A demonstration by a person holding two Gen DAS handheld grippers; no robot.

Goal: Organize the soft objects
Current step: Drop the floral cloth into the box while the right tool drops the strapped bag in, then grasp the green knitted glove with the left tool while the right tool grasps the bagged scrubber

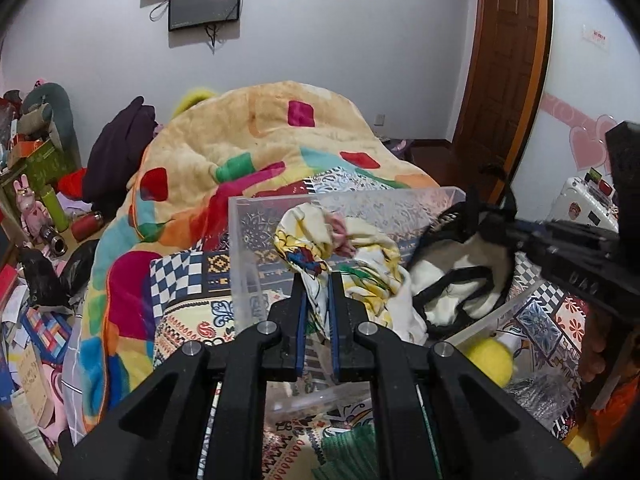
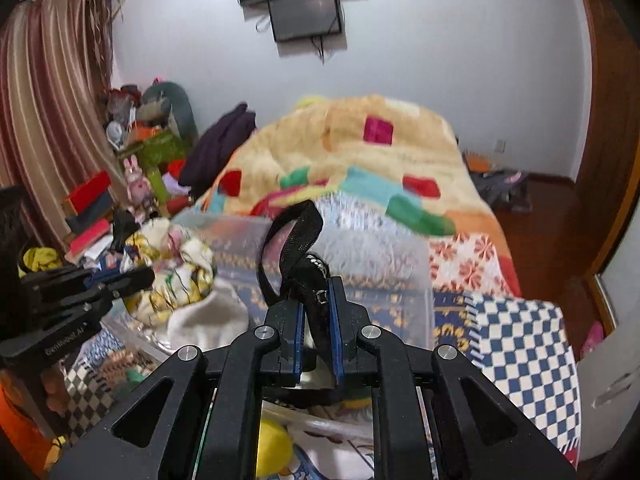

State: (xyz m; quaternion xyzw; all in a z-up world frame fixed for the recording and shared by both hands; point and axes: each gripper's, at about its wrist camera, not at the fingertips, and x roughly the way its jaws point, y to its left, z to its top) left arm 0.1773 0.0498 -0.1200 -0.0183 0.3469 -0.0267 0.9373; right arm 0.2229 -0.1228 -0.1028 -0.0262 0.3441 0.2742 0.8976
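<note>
Left wrist view: the left gripper is pinching a printed cloth over the clear bin; the right gripper is pinching a black-strapped bag. Both probably need releasing inside.

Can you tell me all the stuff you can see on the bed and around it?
Clear plastic bin: one, see-through, on the bed in front of both grippers.
Cartoon-print cloth: one, cream and yellow, draped in the bin, pinched by the left gripper.
Black-and-white bag: one, in the bin's right side; its black strap is pinched by the right gripper.
Yellow plush ball: one, on the bed outside the bin's near wall.
Fleece blanket: one, tan with bright patches, heaped behind the bin.
Patterned bedsheet: one, checks and flowers, under everything.
Purple garment: one, left of the blanket.
Pink bunny toy: one, in the left clutter.
Wall screens: two, black.
Wooden door: one, brown, right.
Left gripper: black, blue-padded fingers.
Right gripper: the same.
</note>
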